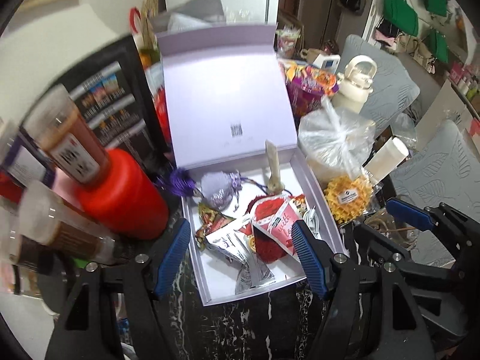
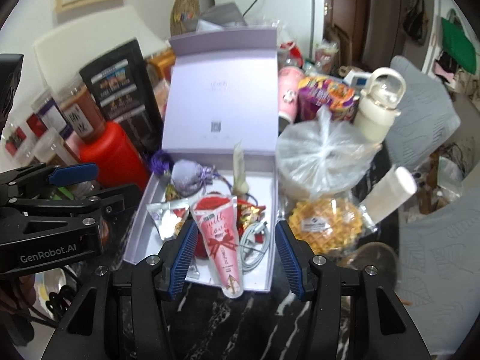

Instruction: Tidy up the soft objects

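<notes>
Your left gripper hangs above the near end of the open lilac box, its blue pads spread partway with nothing between them; no pad touches anything. Seen through that gap, the pink cone wrapper printed "with love" lies just beyond the right pad at about 1 o'clock, resting on a red fuzzy pouch, and the silver sachet sits dead ahead at 12 o'clock, close under the fingers. The lavender drawstring pouch lies farther in, at 11 o'clock, near the box's hinged lid. Your right gripper is likewise partly spread and empty, held over the box's near edge. In its view the cone wrapper runs straight up the middle at 12 o'clock, its tip overhanging the near wall, apart from both pads. A white cable coils at 1 o'clock inside the box, the silver sachet at 11 o'clock. Outside the box, the waffle pack lies at 2 o'clock and the red bottle at 10 o'clock.
</notes>
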`<action>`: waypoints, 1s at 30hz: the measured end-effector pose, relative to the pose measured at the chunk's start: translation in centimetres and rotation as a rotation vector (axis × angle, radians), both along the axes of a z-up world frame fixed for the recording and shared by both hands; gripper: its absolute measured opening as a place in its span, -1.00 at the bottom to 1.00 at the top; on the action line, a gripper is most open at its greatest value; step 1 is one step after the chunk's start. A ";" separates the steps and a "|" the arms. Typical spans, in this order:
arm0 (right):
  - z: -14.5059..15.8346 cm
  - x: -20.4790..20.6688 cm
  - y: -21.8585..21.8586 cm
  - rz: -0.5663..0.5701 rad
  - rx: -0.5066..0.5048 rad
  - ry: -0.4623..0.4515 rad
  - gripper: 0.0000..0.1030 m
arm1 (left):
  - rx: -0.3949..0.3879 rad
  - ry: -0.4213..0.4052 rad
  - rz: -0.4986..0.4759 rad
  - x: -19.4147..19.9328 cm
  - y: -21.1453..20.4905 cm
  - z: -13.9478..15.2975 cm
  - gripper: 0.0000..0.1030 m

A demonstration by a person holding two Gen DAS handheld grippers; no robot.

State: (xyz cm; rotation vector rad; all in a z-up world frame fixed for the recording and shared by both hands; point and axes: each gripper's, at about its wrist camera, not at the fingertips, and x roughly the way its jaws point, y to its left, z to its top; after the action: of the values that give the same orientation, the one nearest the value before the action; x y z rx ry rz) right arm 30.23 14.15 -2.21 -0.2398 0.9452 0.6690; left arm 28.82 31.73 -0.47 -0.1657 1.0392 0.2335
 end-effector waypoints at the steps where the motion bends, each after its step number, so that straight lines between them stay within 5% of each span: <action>1: 0.8 -0.4 -0.3 -0.004 0.005 -0.015 0.04 | 0.012 -0.012 -0.002 -0.3 -0.2 0.7 0.35; 18: 9.2 -7.2 -5.7 -0.056 0.079 -0.148 0.24 | 0.057 -0.184 -0.028 -7.2 -3.9 9.7 0.35; 22: 10.9 -9.4 -6.9 -0.061 0.062 -0.202 0.35 | 0.081 -0.209 -0.024 -9.3 -5.1 11.0 0.50; 30: 12.4 -12.5 -9.6 -0.084 0.075 -0.211 0.49 | 0.097 -0.248 0.008 -13.5 -7.3 12.7 0.50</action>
State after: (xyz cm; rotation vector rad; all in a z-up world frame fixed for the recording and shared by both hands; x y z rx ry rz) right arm 17.68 4.52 10.22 -0.1990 0.7225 0.5879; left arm 15.32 24.42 12.22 -0.1074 0.7792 0.2630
